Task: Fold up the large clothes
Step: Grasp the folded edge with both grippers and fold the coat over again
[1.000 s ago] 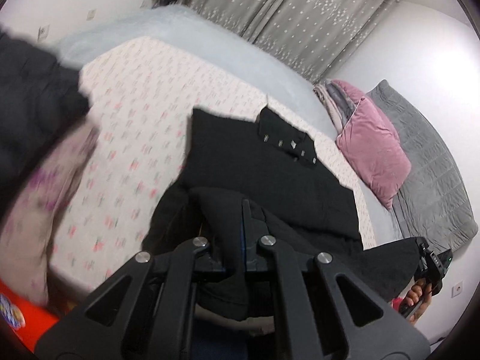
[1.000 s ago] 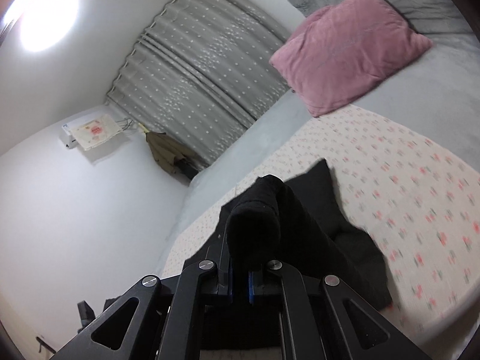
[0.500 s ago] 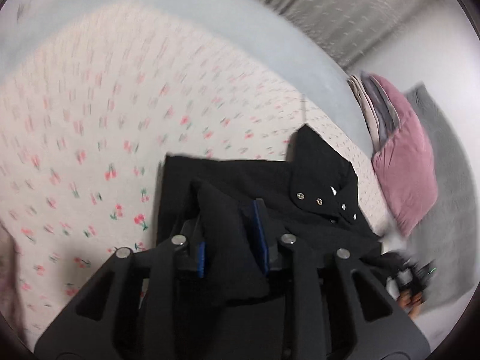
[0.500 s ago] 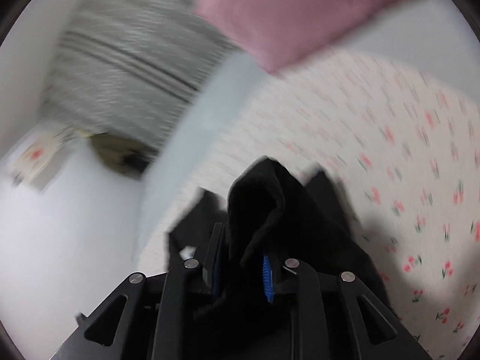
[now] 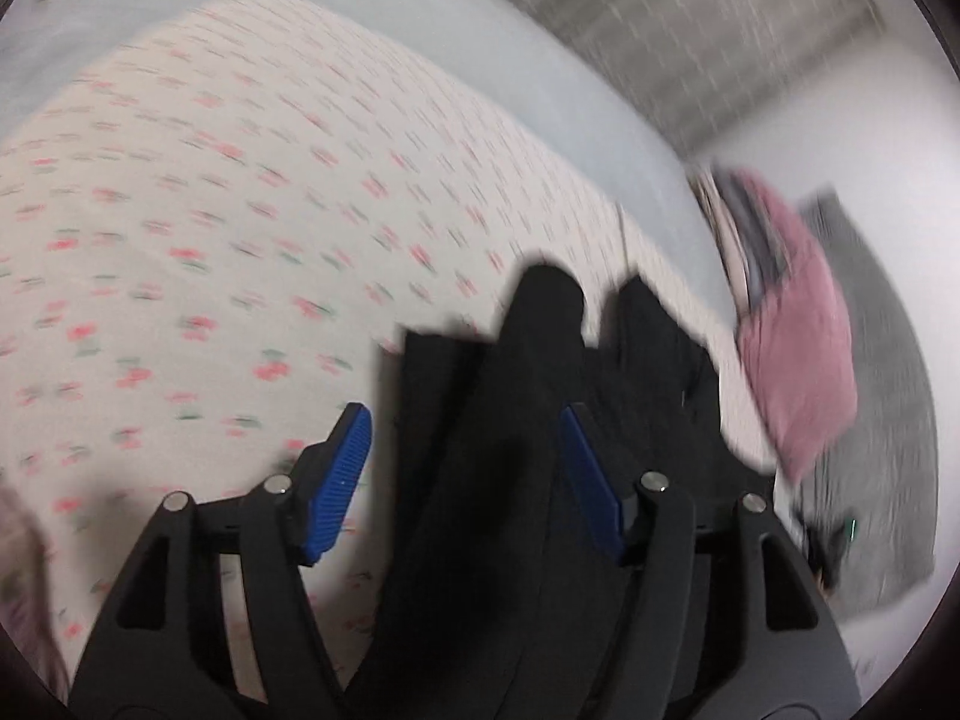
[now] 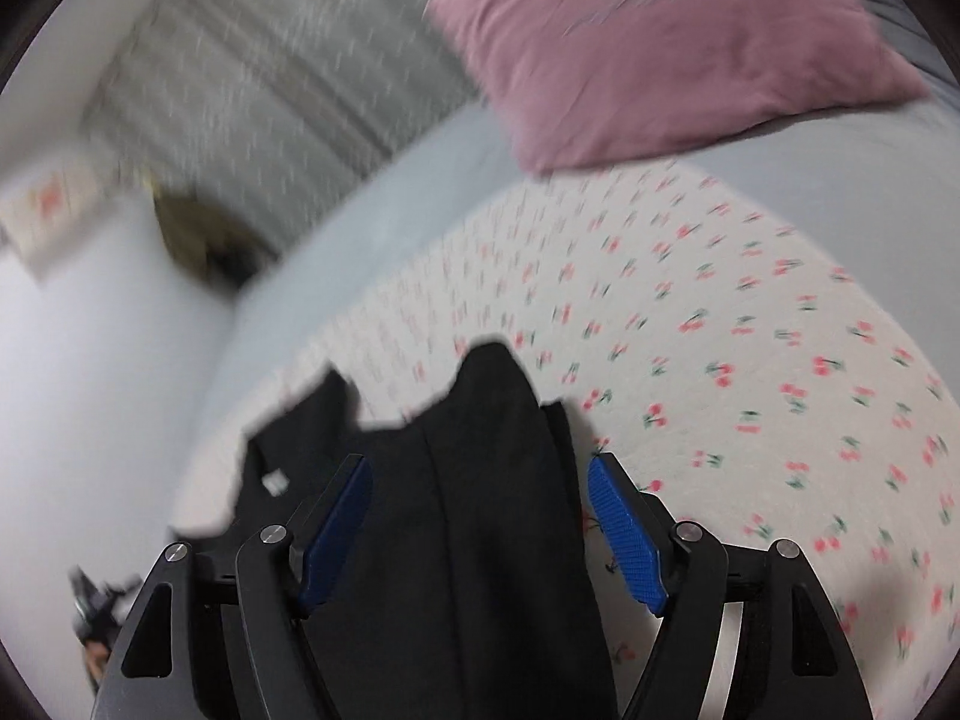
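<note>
A black garment [image 5: 528,420] lies folded on the cherry-print bed sheet [image 5: 210,228]. My left gripper [image 5: 465,438] is open, its blue pads [image 5: 339,468] spread wide, with a fold of the black cloth lying loose between them. In the right wrist view the same black garment [image 6: 480,480] lies on the sheet [image 6: 750,360]. My right gripper [image 6: 480,498] is also open, blue pads [image 6: 624,528] on either side of the cloth without pinching it. Both views are motion-blurred.
A pink pillow [image 6: 660,42] lies at the head of the bed, also in the left wrist view [image 5: 798,354], with a grey quilt [image 5: 888,396] beside it. Grey curtains [image 6: 270,90] hang behind. The pale blue bed cover [image 5: 540,78] borders the sheet.
Both grippers have opened and let go of the black garment, which has dropped onto the sheet. Both cameras have tilted down toward the bed.
</note>
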`<action>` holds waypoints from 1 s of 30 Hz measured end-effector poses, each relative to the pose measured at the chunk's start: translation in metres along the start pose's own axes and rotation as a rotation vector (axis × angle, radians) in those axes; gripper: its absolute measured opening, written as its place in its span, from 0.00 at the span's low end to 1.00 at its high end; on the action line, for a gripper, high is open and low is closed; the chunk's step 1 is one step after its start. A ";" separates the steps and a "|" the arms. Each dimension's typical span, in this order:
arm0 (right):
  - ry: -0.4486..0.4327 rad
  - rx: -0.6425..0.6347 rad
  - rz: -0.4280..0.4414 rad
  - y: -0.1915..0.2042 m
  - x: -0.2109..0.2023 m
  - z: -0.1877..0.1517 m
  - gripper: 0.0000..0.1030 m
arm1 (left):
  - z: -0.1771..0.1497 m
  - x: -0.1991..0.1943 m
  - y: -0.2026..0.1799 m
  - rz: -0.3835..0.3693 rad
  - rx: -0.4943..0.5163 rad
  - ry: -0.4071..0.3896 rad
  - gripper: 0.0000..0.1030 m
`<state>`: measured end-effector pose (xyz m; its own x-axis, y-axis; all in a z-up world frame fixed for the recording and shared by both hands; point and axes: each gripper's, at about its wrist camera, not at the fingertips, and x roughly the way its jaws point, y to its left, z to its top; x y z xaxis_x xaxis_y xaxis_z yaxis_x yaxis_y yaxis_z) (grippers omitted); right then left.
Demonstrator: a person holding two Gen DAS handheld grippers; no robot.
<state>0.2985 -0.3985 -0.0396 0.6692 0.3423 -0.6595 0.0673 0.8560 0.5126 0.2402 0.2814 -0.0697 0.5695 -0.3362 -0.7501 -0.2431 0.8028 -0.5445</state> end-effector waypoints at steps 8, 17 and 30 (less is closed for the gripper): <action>0.133 -0.239 -0.171 0.036 0.066 0.016 0.07 | 0.011 0.065 -0.043 0.205 0.189 0.066 0.07; -0.097 -0.391 -0.194 0.097 0.007 0.046 0.05 | 0.032 -0.014 -0.096 0.209 0.235 -0.217 0.06; -0.176 -0.313 -0.289 0.130 0.079 0.137 0.05 | 0.118 0.075 -0.156 0.455 0.295 -0.298 0.06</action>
<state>0.4620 -0.3131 0.0501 0.7732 0.0247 -0.6337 0.0610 0.9917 0.1131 0.4134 0.1891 0.0034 0.6650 0.1901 -0.7222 -0.3107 0.9498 -0.0360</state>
